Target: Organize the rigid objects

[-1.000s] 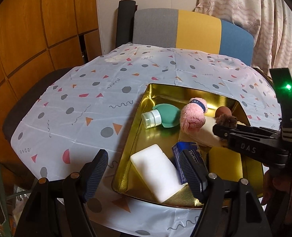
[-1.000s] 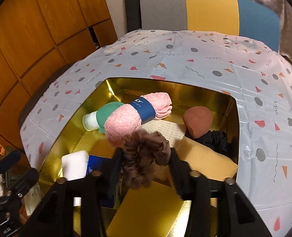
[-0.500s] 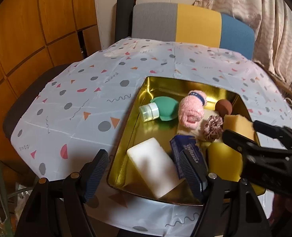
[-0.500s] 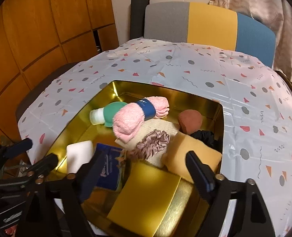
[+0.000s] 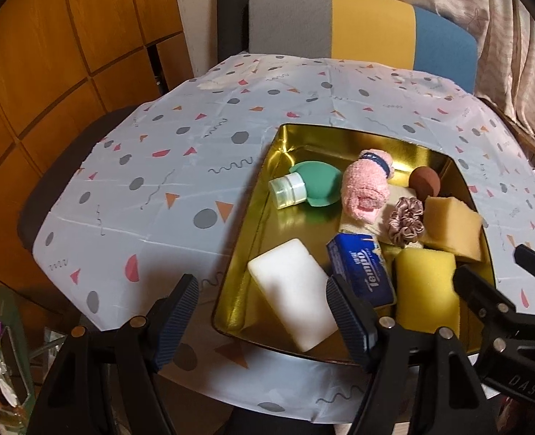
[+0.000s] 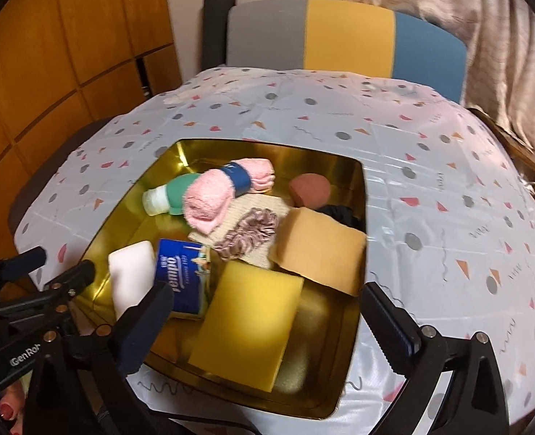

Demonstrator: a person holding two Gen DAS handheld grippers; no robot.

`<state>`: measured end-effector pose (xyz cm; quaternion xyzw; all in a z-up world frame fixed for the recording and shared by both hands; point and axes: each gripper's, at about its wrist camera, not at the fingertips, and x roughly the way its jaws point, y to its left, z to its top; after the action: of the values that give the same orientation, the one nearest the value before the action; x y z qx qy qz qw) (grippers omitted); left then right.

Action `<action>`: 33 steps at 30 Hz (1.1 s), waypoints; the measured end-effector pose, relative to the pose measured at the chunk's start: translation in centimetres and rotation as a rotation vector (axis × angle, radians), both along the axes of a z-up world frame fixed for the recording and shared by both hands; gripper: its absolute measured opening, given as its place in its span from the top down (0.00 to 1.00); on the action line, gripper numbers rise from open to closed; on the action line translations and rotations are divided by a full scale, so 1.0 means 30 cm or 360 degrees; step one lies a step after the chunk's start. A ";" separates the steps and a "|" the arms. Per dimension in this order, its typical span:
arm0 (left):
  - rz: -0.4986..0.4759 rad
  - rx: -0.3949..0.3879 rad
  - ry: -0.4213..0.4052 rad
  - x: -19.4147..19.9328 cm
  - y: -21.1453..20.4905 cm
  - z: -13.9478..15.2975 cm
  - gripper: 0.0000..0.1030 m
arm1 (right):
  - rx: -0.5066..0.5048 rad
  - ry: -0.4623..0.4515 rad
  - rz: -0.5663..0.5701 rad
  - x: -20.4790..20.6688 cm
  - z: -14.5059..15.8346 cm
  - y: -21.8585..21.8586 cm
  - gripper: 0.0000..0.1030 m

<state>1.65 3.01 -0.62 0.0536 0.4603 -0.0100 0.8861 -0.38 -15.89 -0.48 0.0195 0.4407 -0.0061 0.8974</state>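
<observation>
"Tempo" on blue tissue pack (image 5: 362, 270).

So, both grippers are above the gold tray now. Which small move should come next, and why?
Probably draw the right gripper back from the gold tray: its jaws are opening with nothing between them, and the scrunchie already lies inside on the beige cloth. The left gripper is open and empty too.
</observation>
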 end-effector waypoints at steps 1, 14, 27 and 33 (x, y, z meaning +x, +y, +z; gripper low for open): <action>0.0006 0.0008 0.0002 0.000 0.001 0.002 0.29 | -0.0024 -0.0001 -0.0032 -0.002 0.004 -0.002 0.00; 0.0111 0.0014 0.0045 0.016 0.031 0.003 0.29 | -0.0056 0.0002 -0.0214 -0.006 0.041 -0.016 0.00; 0.0067 0.0091 -0.0005 0.006 -0.001 0.028 0.29 | -0.0084 0.0027 -0.0260 -0.001 0.032 -0.010 0.00; 0.0072 0.0105 -0.0023 0.002 -0.006 0.033 0.29 | -0.0081 0.0028 -0.0274 -0.001 0.030 -0.015 0.00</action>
<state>1.70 2.83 0.37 0.0724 0.4552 0.0257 0.8871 -0.42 -16.35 0.43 0.0345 0.4450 -0.0944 0.8899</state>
